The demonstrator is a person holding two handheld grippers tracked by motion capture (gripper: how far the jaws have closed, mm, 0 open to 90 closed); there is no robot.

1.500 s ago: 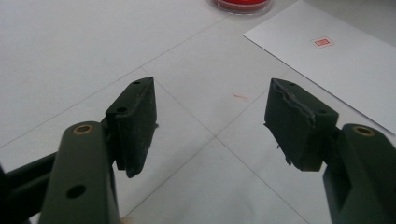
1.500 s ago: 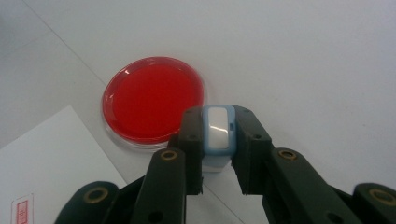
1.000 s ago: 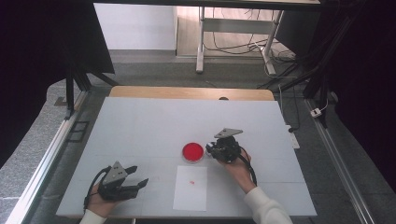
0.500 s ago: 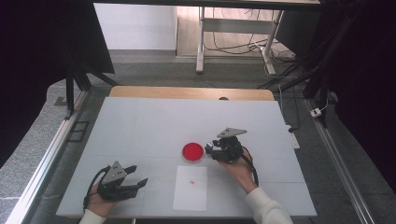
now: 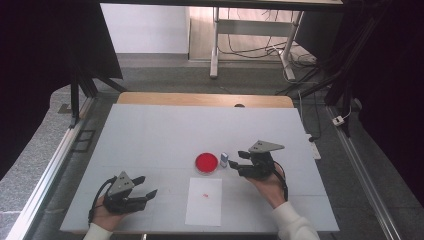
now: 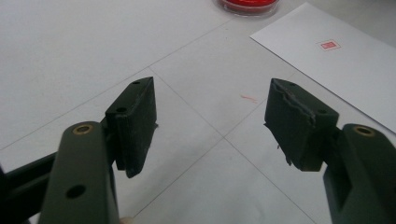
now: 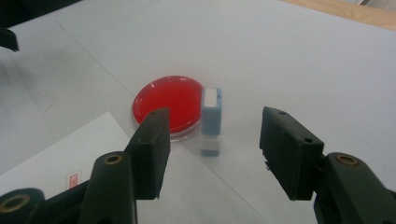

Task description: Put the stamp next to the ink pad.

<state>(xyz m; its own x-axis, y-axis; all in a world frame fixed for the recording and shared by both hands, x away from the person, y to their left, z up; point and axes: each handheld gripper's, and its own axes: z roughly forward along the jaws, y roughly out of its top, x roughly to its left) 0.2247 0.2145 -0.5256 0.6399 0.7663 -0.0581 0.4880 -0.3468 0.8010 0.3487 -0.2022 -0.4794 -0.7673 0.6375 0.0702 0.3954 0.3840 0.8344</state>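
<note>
Right gripper (image 7: 212, 154) jaws have just been opening, apart, backing off; small blue rectangular stamp (image 7: 211, 122) standing ahead beside round red ink pad (image 7: 169, 106). White paper sheet (image 5: 204, 201) is bearing a red mark: stamping looks done. Left gripper (image 6: 210, 123) idling, jaws apart.

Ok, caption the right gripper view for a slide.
Right gripper, jaws just opened, facing an upright blue stamp beside a red ink pad.

The left gripper (image 5: 142, 194) lies low in its hand, jaws apart. The right gripper (image 5: 235, 160) has just been opening, nothing between its jaws.
</note>
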